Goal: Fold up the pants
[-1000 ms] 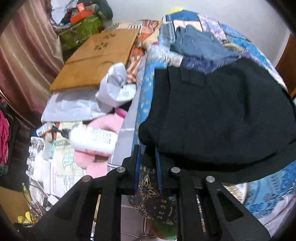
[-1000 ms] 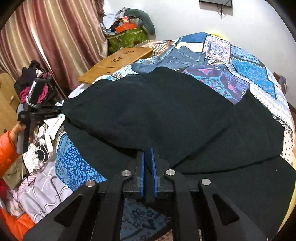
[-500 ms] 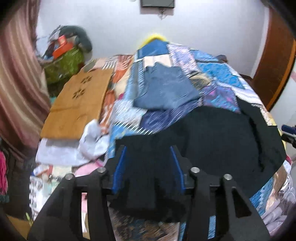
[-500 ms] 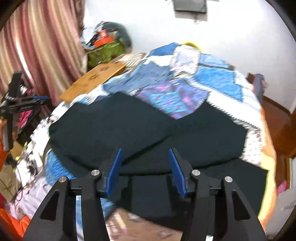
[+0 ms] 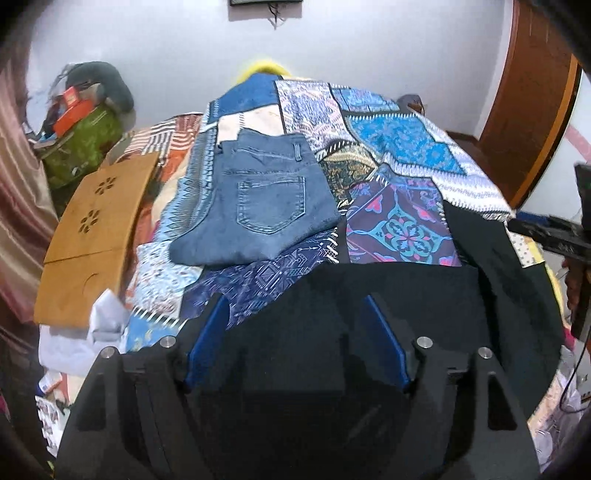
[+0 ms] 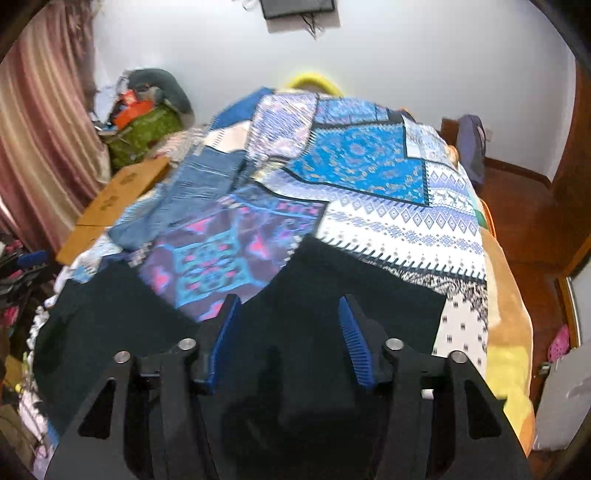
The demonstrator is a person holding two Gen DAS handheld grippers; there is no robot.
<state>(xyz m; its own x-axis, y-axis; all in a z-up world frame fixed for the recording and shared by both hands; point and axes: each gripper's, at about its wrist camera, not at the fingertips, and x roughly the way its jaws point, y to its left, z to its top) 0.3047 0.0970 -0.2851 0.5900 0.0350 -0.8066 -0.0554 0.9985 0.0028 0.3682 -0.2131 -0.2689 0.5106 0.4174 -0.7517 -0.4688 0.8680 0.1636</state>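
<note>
Patchwork bedspread covers the bed, blue, purple and white panels. Folded blue jeans lie flat on it at 11 o'clock, back pocket up. Wooden lap desk with flower cutouts at 9 o'clock, beside the bed edge. White crumpled cloth just below it at 8 o'clock. Green bag with orange box on top at 10 o'clock. Striped pink curtain at 9 to 10 o'clock. Wall-mounted dark screen at 12 o'clock. Wooden door at 2 o'clock.
</note>
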